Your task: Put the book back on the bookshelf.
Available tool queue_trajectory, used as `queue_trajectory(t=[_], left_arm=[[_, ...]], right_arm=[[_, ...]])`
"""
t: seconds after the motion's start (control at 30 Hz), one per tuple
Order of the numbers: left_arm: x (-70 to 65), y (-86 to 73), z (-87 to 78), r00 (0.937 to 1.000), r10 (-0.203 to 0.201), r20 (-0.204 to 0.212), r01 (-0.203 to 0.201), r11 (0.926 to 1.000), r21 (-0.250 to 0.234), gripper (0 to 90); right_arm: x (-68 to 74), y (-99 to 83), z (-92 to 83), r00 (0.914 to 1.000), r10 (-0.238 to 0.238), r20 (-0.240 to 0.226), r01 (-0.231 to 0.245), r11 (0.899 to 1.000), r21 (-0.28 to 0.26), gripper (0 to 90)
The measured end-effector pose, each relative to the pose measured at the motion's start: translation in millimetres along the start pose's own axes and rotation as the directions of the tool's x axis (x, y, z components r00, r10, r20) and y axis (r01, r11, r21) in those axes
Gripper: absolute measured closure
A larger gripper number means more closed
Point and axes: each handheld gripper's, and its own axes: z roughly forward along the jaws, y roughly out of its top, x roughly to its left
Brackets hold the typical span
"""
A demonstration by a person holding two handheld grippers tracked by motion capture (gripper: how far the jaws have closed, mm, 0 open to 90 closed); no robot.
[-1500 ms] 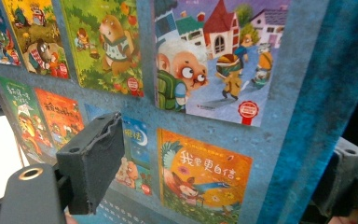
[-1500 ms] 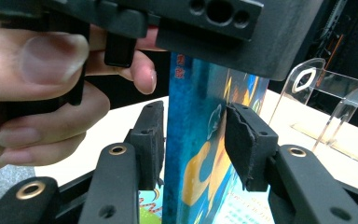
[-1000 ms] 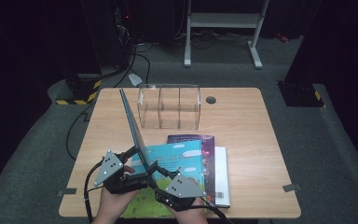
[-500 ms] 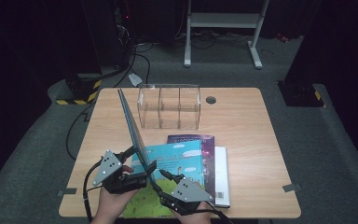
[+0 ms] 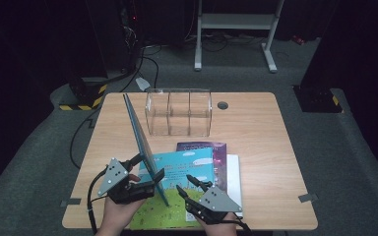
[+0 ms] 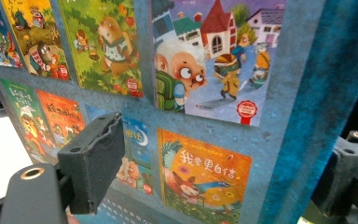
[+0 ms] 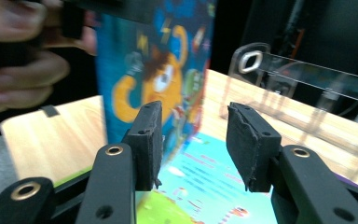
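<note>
A thin blue picture book stands on edge, tilted, over the front left of the table. My left gripper straddles its lower part with the jaws wide apart, one on each side. In the left gripper view the book's back cover runs slantwise between the two jaws. My right gripper is open just right of the book, above a teal book that lies flat. In the right gripper view its jaws hold nothing, and the upright book stands just beyond them.
The teal book tops a flat stack with a purple book and a white one. A clear three-slot organizer stands at the back middle of the wooden table. A hand grips the left gripper.
My right gripper has drawn back a little toward the front right, away from the upright book. The book's top has tipped slightly left. The left gripper has barely moved.
</note>
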Motion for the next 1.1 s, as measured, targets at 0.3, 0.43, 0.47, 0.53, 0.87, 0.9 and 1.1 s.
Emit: queue_trajectory(t=[0.3,0.43,0.47,0.53,0.87,0.9,1.1], left_arm=[[0.9,-0.1,-1.4,1.0000,0.008,-0.002,-0.008,1.0000,0.002,16.8],[1.1,0.0,-1.8,0.9999,0.011,-0.002,-0.011,0.9999,0.003,16.8],[1.2,0.0,-1.9,0.9999,0.011,-0.002,-0.011,0.9999,0.003,16.8],[1.3,-0.1,-2.1,0.9999,0.010,-0.002,-0.010,0.9999,0.003,16.8],[3.5,-0.8,-3.7,0.9999,0.014,0.002,-0.014,0.9999,0.005,19.8],[3.7,-0.8,-3.9,0.9999,0.016,0.002,-0.016,0.9999,0.006,20.3],[4.1,-1.3,-5.7,0.9998,0.018,-0.001,-0.018,0.9998,0.007,21.8]], right_arm=[[-34.4,-12.7,-21.2,0.9942,0.009,0.108,-0.011,1.000,0.019,55.5],[-50.5,-25.3,-33.9,0.9840,0.012,0.178,-0.017,0.999,0.027,55.6],[-54.5,-28.9,-36.4,0.9814,0.011,0.192,-0.017,0.999,0.029,55.5],[-61.1,-35.2,-39.7,0.9749,0.009,0.222,-0.020,0.999,0.046,55.5],[-99.0,-59.8,-52.5,0.9408,0.082,0.329,-0.110,0.992,0.069,55.6],[-101.9,-63.0,-52.4,0.9388,0.093,0.332,-0.124,0.990,0.074,55.6],[-107.2,-69.3,-52.0,0.9328,0.114,0.342,-0.152,0.985,0.084,55.5]])
